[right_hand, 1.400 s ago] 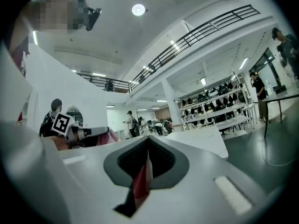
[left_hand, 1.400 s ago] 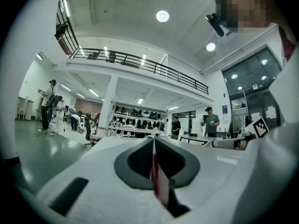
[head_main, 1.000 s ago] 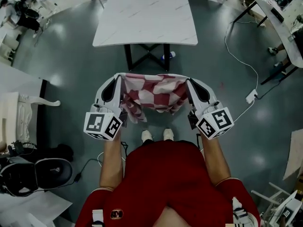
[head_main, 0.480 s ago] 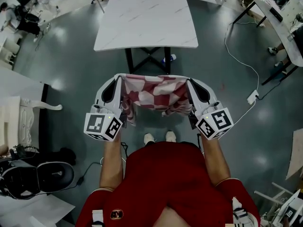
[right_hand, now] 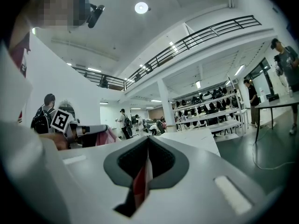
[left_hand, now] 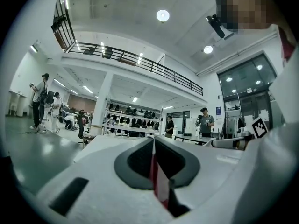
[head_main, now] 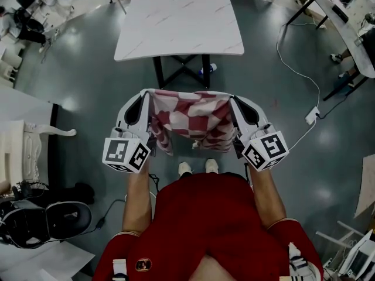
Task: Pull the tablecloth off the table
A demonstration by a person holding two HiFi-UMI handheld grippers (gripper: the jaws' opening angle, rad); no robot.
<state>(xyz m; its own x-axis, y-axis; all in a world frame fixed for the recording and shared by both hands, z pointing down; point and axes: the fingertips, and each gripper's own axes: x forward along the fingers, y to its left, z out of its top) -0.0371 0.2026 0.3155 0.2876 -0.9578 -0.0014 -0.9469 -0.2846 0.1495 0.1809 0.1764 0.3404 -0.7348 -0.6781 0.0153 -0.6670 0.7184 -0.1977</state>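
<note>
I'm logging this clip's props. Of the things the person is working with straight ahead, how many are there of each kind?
Claws: 2, the left claw and the right claw, each shut on the cloth.
Cloths: 1, the checked tablecloth, hanging between them, off the table.
Tables: 1, the marble-top table.
Total: 4.

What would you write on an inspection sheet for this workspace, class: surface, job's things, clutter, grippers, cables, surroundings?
Surface: white marble table, bare.
Job's things: red-and-white checked tablecloth, off the table, hanging between the grippers.
Clutter: small object on the floor under the table.
Grippers: left gripper and right gripper each shut on the tablecloth.
Cables: white cable with plug block on the floor, right side.
Surroundings: grey floor; other desks nearby.
</note>
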